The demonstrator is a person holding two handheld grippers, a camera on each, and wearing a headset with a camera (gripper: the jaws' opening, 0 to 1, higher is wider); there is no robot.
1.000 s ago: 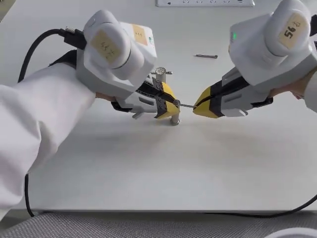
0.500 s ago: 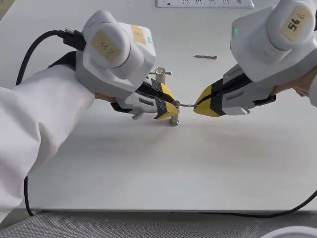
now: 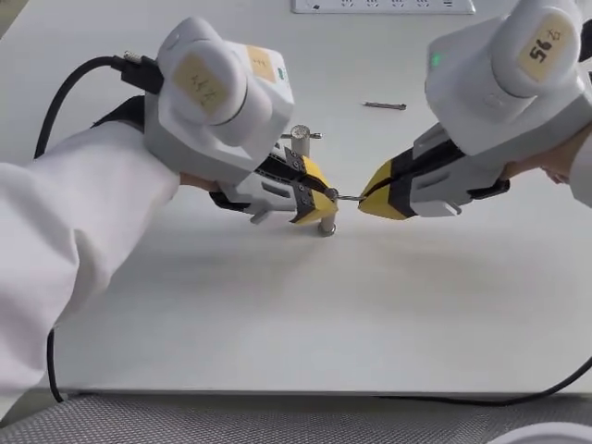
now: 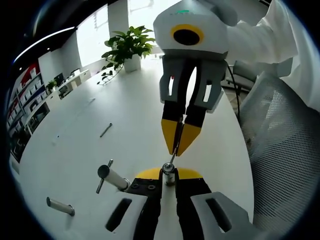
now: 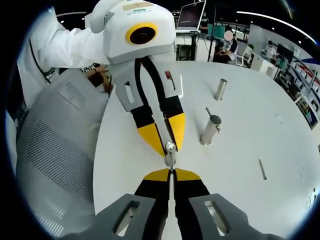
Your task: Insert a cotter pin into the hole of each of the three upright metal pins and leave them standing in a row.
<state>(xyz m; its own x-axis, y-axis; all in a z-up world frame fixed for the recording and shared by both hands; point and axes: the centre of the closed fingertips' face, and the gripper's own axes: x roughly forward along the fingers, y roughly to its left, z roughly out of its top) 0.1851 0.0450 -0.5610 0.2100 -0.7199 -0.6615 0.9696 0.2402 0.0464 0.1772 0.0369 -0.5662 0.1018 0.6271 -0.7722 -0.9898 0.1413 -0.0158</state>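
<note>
Sleeve [image 3: 65, 231] of white cloth reaches in from the left of the head view, with a black cable [image 3: 57, 97] curving over the pale counter [image 3: 277, 314] behind it. Ahead of the sleeve, the left tool [image 3: 324, 196] is clamped on a metal pin [image 3: 326, 226]. Its yellow-tipped jaws press the pin's upper part from both sides, and the pin stands upright with its foot on the counter near the middle. Just behind that tool stands a second metal pin [image 3: 299, 141], touched by neither tool, with a seated cotter pin [image 3: 315, 136] lying crosswise through its top.

To the right of the held pin, a thin cotter pin [image 3: 349, 197] lies level between the two tools. Its left end meets the held pin near the top, though whether it has entered the hole cannot be told. Its other end is pinched in the right tool [image 3: 367, 198], whose jaws are closed tight on it. That tool faces the left tool tip to tip, with the cotter pin's bare length between them.

Farther back and to the right, a loose cotter pin [image 3: 384, 105] lies flat on the counter, well apart from the rest. A white power strip [image 3: 384, 5] runs along the far edge. In the left gripper view, a third metal pin [image 4: 60, 205], plain, stands past the second and apart from it.
</note>
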